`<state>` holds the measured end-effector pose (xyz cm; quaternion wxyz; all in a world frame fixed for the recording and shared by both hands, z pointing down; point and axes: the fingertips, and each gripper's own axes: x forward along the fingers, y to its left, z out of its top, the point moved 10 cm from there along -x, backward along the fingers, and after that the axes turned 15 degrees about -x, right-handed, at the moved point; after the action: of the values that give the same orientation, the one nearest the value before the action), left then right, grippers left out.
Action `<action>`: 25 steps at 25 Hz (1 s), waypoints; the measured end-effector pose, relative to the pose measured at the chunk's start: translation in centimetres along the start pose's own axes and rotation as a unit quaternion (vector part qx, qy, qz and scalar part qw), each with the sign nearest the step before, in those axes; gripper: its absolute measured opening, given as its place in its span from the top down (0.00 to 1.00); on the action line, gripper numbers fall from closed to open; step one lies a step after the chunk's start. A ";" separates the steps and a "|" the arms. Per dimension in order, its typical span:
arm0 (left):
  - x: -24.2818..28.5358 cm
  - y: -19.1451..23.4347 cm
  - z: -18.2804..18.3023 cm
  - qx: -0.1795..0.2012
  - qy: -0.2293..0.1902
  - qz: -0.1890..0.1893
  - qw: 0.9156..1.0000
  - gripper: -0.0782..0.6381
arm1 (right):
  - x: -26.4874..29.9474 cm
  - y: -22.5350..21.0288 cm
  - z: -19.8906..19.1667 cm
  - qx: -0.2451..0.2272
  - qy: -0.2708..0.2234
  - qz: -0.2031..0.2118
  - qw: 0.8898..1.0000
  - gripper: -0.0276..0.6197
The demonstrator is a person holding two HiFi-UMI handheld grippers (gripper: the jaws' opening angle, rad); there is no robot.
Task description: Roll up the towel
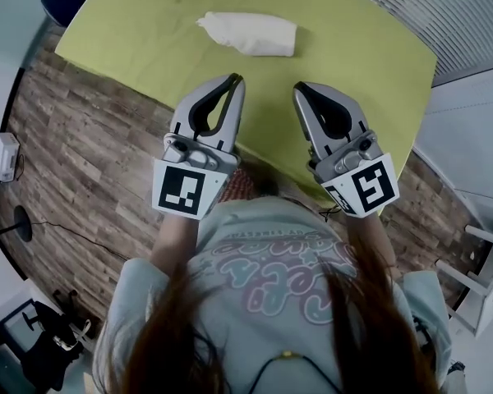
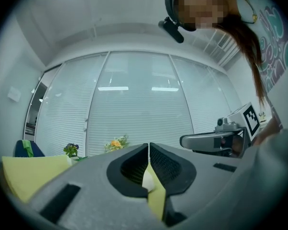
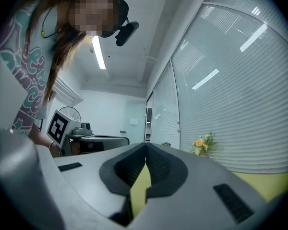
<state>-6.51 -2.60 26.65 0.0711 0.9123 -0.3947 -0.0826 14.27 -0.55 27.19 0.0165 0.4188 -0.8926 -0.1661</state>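
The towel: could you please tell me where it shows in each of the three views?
Head view: the towel lies rolled up at top centre, on the green table.
Left gripper view: a white sliver low at centre is probably the towel; the green table is at lower left.
Right gripper view: the towel is not in it; the green table is at lower right.
Shared landmark: the green table.
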 end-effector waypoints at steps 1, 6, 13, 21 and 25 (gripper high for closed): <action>-0.3 -0.4 0.1 -0.001 -0.002 -0.001 1.000 0.86 | -0.3 0.4 0.3 -0.008 -0.004 0.001 1.000 0.95; -1.7 -1.7 0.0 -0.011 -0.026 0.014 1.000 0.86 | -1.1 1.4 0.8 -0.045 -0.012 -0.007 0.999 0.95; -2.6 -2.6 0.0 -0.011 -0.044 0.018 0.999 0.86 | -1.8 1.8 0.9 -0.046 0.015 -0.002 0.999 0.95; -2.9 -2.2 0.1 -0.032 -0.042 0.007 0.999 0.86 | -1.6 2.1 1.7 -0.046 0.006 0.007 0.999 0.95; -2.9 -2.5 0.1 -0.024 -0.050 0.001 0.998 0.86 | -1.8 2.2 1.4 -0.045 0.014 0.007 0.999 0.95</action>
<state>-6.73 1.24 26.34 0.0732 0.9049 -0.3961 -0.1372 13.56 2.58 26.74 0.0491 0.4138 -0.8868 -0.2001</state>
